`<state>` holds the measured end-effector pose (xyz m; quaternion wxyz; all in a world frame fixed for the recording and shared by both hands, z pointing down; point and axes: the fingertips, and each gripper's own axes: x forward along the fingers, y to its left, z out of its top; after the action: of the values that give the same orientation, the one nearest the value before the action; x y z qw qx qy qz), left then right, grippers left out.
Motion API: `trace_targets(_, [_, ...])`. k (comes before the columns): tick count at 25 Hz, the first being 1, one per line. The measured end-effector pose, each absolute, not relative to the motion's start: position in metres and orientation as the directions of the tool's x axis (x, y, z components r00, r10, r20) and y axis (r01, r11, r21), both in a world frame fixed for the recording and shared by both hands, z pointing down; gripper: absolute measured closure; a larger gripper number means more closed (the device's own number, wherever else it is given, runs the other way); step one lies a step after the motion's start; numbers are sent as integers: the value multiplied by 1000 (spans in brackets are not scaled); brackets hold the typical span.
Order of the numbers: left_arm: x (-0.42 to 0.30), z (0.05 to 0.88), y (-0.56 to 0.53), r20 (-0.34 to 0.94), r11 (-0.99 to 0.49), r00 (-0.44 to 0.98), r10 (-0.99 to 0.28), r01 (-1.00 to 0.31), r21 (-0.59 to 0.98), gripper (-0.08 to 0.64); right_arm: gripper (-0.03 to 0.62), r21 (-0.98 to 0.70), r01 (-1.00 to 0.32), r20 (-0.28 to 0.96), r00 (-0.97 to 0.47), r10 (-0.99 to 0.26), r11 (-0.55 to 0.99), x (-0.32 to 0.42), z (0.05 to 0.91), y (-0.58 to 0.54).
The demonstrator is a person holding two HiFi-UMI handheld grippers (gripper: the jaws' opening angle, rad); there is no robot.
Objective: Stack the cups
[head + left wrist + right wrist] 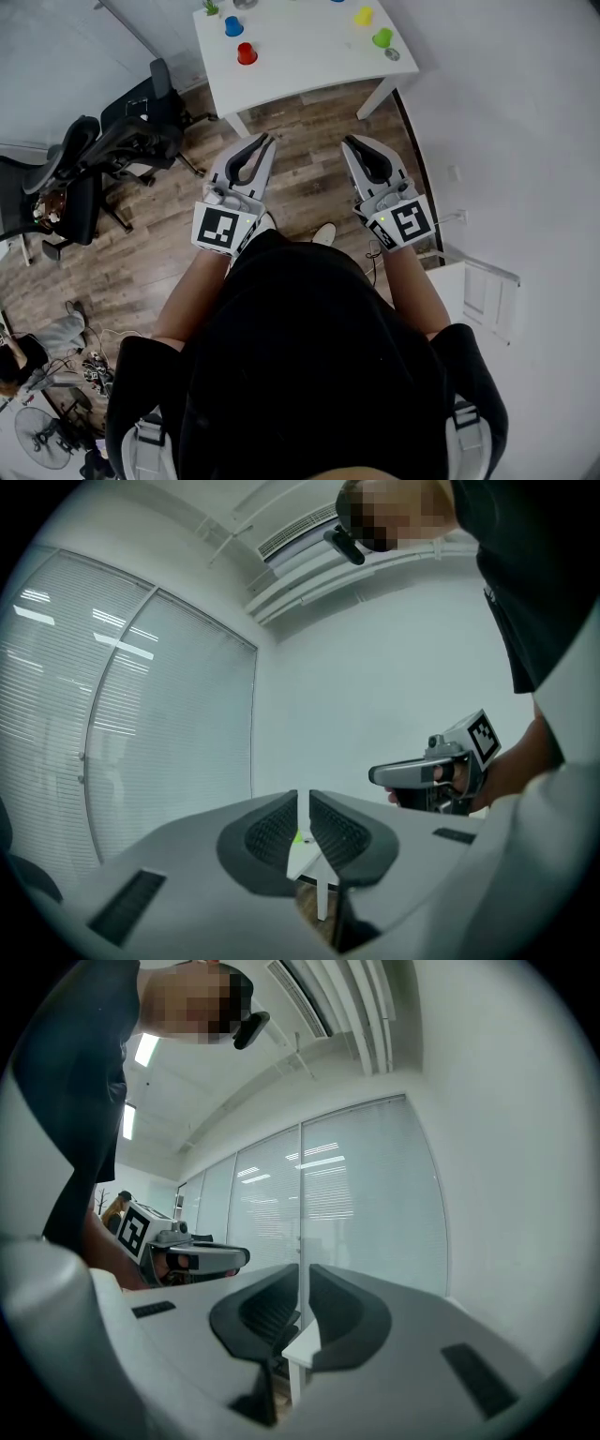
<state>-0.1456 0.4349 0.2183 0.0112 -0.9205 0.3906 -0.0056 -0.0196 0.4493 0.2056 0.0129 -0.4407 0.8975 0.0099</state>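
Nearest, at the bottom of the head view, the person's forearms hold both tools out level and side by side over the wood floor (309,183). This looks like a ready stance before any reach. The left claw (268,141) is closed to a thin slit with nothing in it, and the right claw (348,142) is the same and equally empty.

Beyond them, at the top of the frame, stands the white desk (300,70). On it a blue cup (233,26) and a red cup (247,53) sit upside down towards the left, and a yellow cup (364,16) and a green cup (382,38) towards the right. All are apart and none is stacked. Black office chairs (122,141) stand at the left.

Only the head view shows this layout. Each gripper view catches just a desk edge and leg through its slit. Both show the other tool alongside and blind-covered glass walls behind, which the head view misses.
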Motion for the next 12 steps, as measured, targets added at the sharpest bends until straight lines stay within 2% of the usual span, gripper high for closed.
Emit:
trace_targets(2, [-146, 221, 434, 9, -688, 688, -725, -725, -24, 484, 506, -1, -789, -26, -614, -789, 614, -18, 207, 448])
trace_targets(6, [-148, 222, 430, 14, -676, 676, -737, -737, -16, 351, 403, -10, -792, -18, -610, -792, 610, -14, 208, 444])
trace_targets(12, [-148, 223, 428, 4, -668, 668, -744, -744, -16, 257, 294, -13, -800, -6, -600, -800, 600, -5, 212, 442])
